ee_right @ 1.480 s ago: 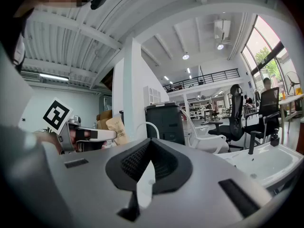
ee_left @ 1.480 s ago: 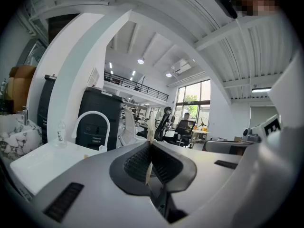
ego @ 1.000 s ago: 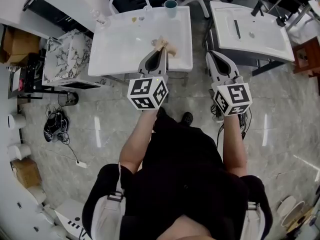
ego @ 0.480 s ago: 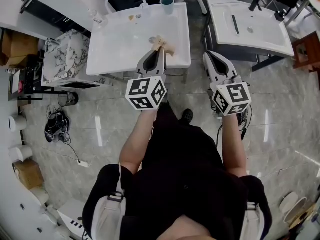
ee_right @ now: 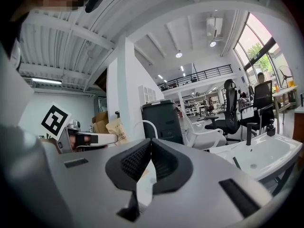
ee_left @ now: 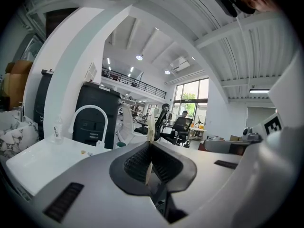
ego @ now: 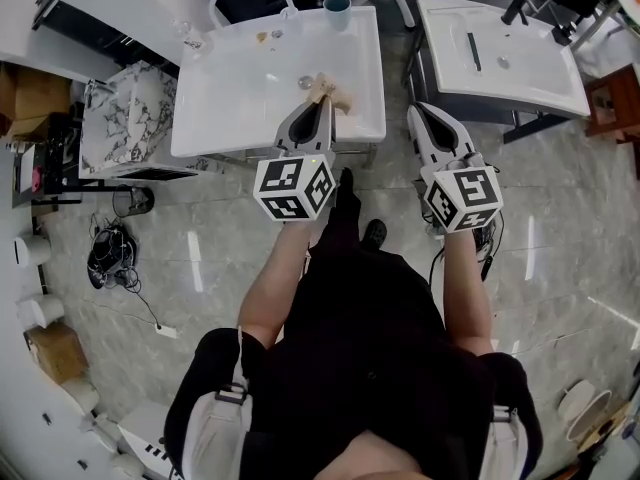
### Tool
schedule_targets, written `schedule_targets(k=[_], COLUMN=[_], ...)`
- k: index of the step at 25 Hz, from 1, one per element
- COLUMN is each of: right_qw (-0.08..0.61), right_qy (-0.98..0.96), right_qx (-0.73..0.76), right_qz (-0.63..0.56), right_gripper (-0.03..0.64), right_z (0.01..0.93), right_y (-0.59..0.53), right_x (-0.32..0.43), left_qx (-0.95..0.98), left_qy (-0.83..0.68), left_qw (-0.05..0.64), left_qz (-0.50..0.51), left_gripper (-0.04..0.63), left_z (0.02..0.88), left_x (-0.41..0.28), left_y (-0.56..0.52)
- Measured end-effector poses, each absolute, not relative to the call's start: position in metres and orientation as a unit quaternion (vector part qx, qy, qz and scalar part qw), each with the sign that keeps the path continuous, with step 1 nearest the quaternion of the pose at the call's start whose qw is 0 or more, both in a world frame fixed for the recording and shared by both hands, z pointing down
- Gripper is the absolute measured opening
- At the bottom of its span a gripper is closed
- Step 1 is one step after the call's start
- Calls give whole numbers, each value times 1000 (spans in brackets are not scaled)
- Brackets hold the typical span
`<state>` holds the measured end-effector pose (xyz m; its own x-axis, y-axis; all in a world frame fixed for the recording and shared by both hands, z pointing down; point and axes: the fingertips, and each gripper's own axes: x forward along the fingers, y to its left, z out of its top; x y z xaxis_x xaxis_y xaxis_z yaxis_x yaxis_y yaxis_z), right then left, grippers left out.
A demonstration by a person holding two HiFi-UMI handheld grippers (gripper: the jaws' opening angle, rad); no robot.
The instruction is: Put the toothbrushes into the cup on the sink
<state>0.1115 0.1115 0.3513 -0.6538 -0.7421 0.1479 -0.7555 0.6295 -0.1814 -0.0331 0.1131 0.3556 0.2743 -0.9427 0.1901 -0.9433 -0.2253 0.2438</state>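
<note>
Counting two grippers, two white glossy rectangular sinks, one teal round cup (ego: 338, 6) and one arched white faucet (ee_left: 89, 107). Left gripper (ego: 323, 101) is clenched on the toothbrushes (ego: 324, 87) (thin beige sticks, count unreadable) above the near right part of the left sink (ego: 235, 93). The cup is on its far rim, well apart. Right gripper (ee_right: 151, 140) has its ribbed black pads pressed together, empty, beside the right sink (ego: 530, 73).

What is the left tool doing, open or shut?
Shut: the left tool pinches a thin pale toothbrush between its jaws.
</note>
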Motion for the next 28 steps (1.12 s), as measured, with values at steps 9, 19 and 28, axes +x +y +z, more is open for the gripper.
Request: schedule_targets(k=[9, 19, 28], right_qw=[31, 39, 54], right_qy=[-901, -895, -891], right_qx=[420, 433, 440], right_qz=[108, 101, 101], right_gripper=[31, 29, 31], right_z=[343, 339, 343], right_y=[50, -25, -58], right_x=[89, 72, 52], left_qx=[788, 796, 805], left_qy=[-595, -582, -571], left_qw=[161, 165, 164], left_qz=[-2, -6, 2], left_gripper=[15, 15, 15], left_z=[355, 357, 362], left_x=[-55, -71, -87], left_y=[47, -35, -78])
